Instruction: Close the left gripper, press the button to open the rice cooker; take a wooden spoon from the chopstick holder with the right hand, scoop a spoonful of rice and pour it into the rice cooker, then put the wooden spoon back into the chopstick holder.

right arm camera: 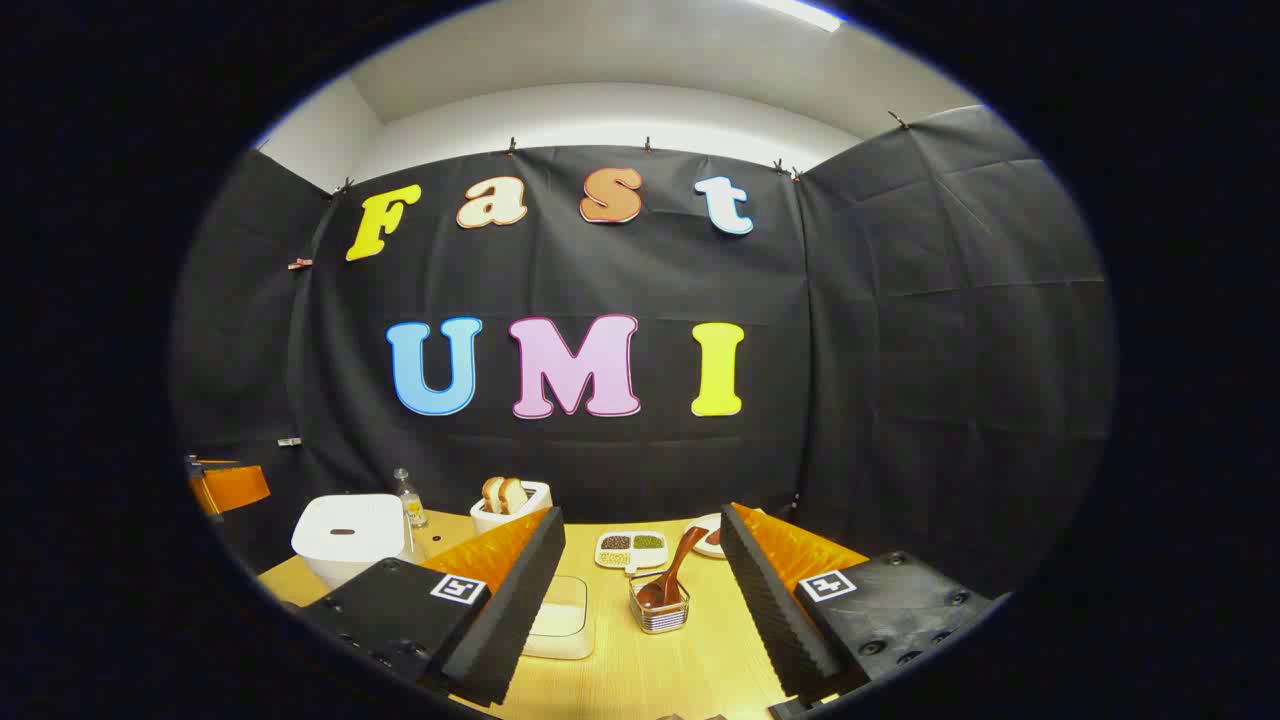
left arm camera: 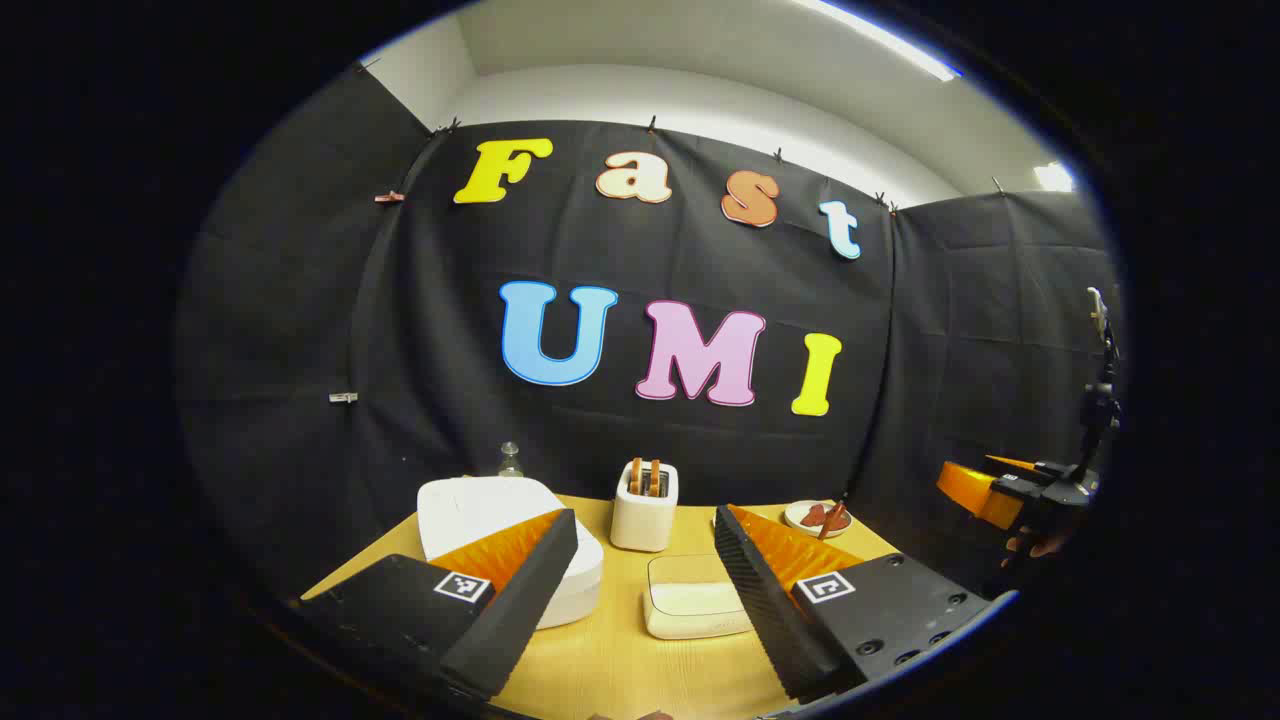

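We judge the task to be at its first step: the left claw (left arm camera: 645,585) stands with its fingers wide apart, clamped on nothing, above the near edge of the pale wooden counter (left arm camera: 600,670), and it must be brought together before it can press. The white rounded rice cooker (left arm camera: 500,530) sits just ahead at left with its lid down — the button is not clear to us, so locate it first. The right claw (right arm camera: 640,590) is likewise spread and empty. Directly between its fingers stands the small clear chopstick holder (right arm camera: 660,612) with the brown wooden spoon (right arm camera: 672,575) leaning in it; the white divided dish of grains (right arm camera: 630,548) lies just behind — which compartment holds rice we cannot tell.
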Demonstrator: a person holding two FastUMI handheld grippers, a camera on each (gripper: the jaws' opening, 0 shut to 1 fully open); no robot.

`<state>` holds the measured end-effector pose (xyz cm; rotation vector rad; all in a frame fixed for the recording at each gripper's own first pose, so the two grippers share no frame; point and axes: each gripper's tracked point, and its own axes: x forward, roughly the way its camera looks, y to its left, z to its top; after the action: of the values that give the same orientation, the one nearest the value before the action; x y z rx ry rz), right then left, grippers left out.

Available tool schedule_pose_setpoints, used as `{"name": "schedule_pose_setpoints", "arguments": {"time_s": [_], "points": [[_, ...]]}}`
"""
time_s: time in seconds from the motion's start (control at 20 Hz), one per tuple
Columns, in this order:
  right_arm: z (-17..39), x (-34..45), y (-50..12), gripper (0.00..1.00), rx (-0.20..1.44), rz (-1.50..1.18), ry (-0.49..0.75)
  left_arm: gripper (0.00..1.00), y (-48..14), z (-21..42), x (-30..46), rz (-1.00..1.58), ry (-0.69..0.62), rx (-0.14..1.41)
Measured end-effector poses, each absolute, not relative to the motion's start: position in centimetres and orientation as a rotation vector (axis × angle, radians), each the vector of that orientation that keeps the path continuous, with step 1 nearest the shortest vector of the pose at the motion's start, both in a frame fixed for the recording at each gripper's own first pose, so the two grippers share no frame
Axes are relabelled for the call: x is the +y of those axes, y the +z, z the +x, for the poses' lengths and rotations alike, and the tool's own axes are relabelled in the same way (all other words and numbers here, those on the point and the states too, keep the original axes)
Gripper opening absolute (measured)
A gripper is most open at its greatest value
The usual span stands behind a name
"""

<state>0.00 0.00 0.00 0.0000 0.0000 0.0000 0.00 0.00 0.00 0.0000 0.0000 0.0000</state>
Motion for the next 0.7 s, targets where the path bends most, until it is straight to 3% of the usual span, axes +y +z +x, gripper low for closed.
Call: {"name": "schedule_pose_setpoints", "arguments": {"time_s": [0.7], "points": [[-1.3,-1.1,-0.2,0.98,0.007,0.009,-0.062,0.95,-0.9,1.0,2.1,-0.011,-0.032,0.027]]}}
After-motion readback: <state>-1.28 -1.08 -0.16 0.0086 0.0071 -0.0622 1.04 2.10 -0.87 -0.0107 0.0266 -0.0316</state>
